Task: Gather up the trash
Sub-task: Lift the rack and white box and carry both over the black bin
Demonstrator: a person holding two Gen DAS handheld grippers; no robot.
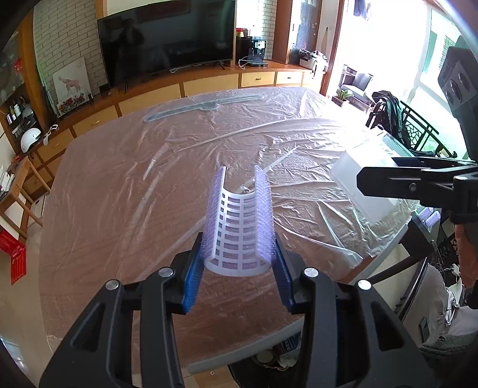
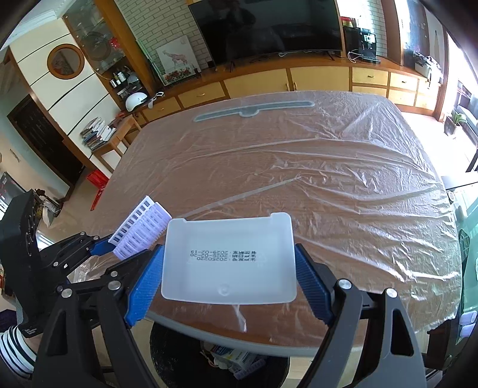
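Note:
My left gripper (image 1: 239,268) is shut on a bent white and purple plastic grid piece (image 1: 239,226), held above the plastic-covered table (image 1: 134,194) near its front edge. The piece also shows in the right wrist view (image 2: 140,232). My right gripper (image 2: 228,277) is shut on a translucent white plastic tray (image 2: 228,256) with a printed date, held over the table's front edge. The tray shows at the right of the left wrist view (image 1: 367,185). A dark trash bin (image 2: 221,358) with scraps inside stands under the table edge, below both grippers; it also shows in the left wrist view (image 1: 269,361).
A crinkled clear plastic sheet (image 2: 328,185) covers the brown table. A grey hanger-shaped strip (image 2: 254,112) lies under the sheet at the far side. Behind are a wooden cabinet (image 2: 298,80) and a TV (image 2: 269,27). Chairs (image 1: 412,134) stand to the right.

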